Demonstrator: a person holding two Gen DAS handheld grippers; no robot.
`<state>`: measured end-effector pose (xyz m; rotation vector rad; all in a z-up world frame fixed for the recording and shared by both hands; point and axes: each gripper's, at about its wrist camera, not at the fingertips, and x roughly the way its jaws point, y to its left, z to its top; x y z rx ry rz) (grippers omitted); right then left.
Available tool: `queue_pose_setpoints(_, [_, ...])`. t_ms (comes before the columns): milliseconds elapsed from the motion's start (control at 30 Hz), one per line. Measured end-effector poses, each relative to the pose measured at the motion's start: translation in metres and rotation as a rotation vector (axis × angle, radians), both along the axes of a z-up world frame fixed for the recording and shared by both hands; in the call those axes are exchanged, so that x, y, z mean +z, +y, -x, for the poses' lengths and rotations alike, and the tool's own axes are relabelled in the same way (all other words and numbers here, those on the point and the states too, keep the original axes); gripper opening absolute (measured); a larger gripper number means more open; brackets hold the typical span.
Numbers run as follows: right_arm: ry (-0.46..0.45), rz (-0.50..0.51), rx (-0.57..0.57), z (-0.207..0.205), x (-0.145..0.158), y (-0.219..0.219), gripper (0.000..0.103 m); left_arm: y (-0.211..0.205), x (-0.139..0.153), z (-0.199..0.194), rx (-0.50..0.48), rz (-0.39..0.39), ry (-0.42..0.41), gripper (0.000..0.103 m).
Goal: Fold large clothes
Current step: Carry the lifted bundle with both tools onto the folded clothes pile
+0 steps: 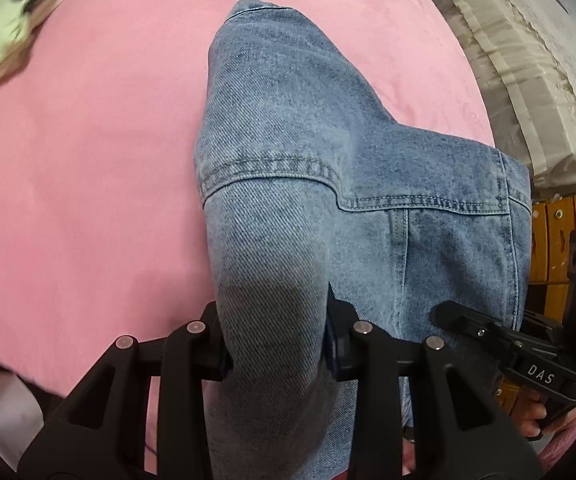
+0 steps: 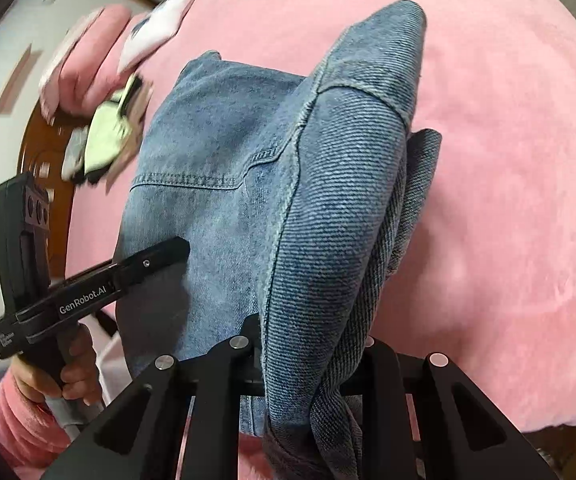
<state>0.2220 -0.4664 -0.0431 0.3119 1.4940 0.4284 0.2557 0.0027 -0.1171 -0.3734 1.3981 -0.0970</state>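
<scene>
A blue denim jacket (image 1: pixel 328 168) hangs lifted over the pink bed cover (image 1: pixel 80 160). My left gripper (image 1: pixel 276 344) is shut on a thick fold of the denim, which fills the gap between its fingers. My right gripper (image 2: pixel 308 364) is shut on another bunched fold of the same jacket (image 2: pixel 328 200). The right gripper also shows in the left wrist view (image 1: pixel 488 336), at the jacket's right edge. The left gripper shows in the right wrist view (image 2: pixel 148 264), against the jacket's left side. The fingertips are hidden by cloth.
The pink bed cover (image 2: pixel 508 160) spreads under and behind the jacket. Blurred clothes, pale green and white (image 1: pixel 4 28), lie at the far left. A cream quilt (image 1: pixel 528 72) and yellow wooden furniture (image 1: pixel 552 240) stand at the right.
</scene>
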Motion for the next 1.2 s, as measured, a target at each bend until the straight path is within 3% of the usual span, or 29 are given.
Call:
queue_pose_setpoints(133, [-0.007, 0.016, 0.109, 0.021, 0.011, 0.027, 0.018, 0.032, 0.006, 0.029, 0.067, 0.036, 0.007, 0.030])
queue_pose_setpoints(267, [-0.033, 0.013, 0.173, 0.039, 0.022, 0.075, 0.018, 0.101, 0.021, 0.051, 0.136, 0.018, -0.050, 0.030])
queue_pose_setpoints(433, [-0.067, -0.043, 0.192, 0.063, 0.035, 0.136, 0.018, 0.218, 0.051, 0.049, 0.192, -0.066, -0.134, 0.029])
queue_pose_setpoints(500, [-0.093, -0.074, 0.205, 0.068, 0.038, 0.160, 0.018, 0.291, 0.070, 0.044, 0.202, -0.105, -0.163, 0.029])
queue_pose_setpoints(700, [-0.207, -0.151, 0.227, 0.041, 0.057, 0.235, 0.018, 0.450, 0.115, -0.011, 0.228, -0.211, -0.267, 0.029])
queue_pose_setpoints(933, [-0.346, -0.143, 0.247, -0.044, 0.105, 0.294, 0.017, 0.592, 0.160, -0.113, 0.281, -0.316, -0.394, 0.030])
queue_pose_setpoints(1067, [-0.395, -0.102, 0.258, -0.096, 0.122, 0.304, 0.018, 0.649, 0.155, -0.161, 0.314, -0.344, -0.404, 0.030])
queue_pose_setpoints(1200, [-0.367, -0.069, 0.229, -0.122, 0.109, 0.301, 0.018, 0.679, 0.118, -0.236, 0.272, -0.392, -0.372, 0.031])
